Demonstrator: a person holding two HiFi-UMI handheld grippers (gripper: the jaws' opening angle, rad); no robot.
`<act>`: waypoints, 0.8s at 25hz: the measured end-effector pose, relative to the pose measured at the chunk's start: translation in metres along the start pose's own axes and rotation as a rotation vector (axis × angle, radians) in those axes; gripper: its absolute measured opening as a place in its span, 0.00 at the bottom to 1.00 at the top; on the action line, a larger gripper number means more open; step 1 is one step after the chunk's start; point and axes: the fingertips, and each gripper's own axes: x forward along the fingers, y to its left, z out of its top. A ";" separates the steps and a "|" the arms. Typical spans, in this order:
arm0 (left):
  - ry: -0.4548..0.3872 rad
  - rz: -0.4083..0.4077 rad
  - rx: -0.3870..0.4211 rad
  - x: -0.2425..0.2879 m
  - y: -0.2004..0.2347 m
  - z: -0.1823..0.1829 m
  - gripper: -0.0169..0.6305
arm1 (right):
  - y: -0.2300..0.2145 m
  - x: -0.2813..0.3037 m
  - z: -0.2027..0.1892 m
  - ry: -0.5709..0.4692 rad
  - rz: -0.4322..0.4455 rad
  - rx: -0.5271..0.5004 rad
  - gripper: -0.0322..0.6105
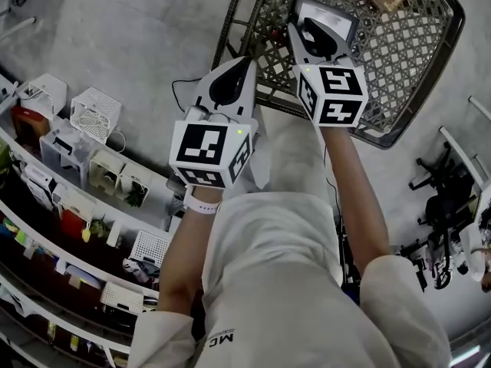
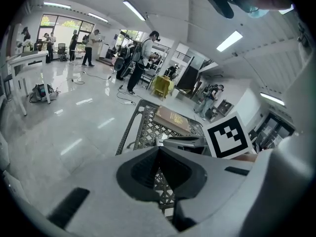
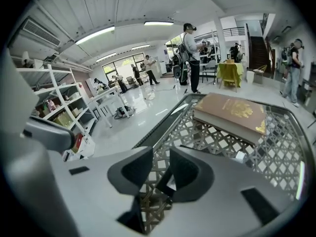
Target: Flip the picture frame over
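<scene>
The picture frame (image 3: pixel 232 113), as I took it, was the thick brown slab with gold ornament lying flat on the far part of the black metal lattice table (image 3: pixel 217 144), well ahead of both tools. It looked stiff and fairly heavy, with a smooth top that I judged would slip under a pad, so I meant to take it by a long edge, one tool lifting and the other steadying. Its gold face could scuff on the metal.

My right gripper (image 3: pixel 160 164) stood partly open over the bare lattice with nothing between its jaws. My left gripper (image 2: pixel 159 154) had its tips together and was empty, near the table's closer rim. In the head view a pale rectangle (image 1: pixel 341 23) showed by the right jaws, and I could not tell what it was.

The lattice was hard and full of holes. Around it lay a glossy pale floor (image 2: pixel 59 127), shelves of bins (image 1: pixel 84 159) and people standing far off.
</scene>
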 end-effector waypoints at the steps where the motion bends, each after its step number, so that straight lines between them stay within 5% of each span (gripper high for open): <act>1: 0.000 -0.001 -0.002 0.001 0.001 0.000 0.06 | -0.001 0.004 -0.003 0.009 -0.006 0.004 0.24; 20: -0.032 0.009 0.019 -0.023 0.000 0.008 0.06 | -0.022 0.051 -0.049 0.162 -0.156 0.106 0.25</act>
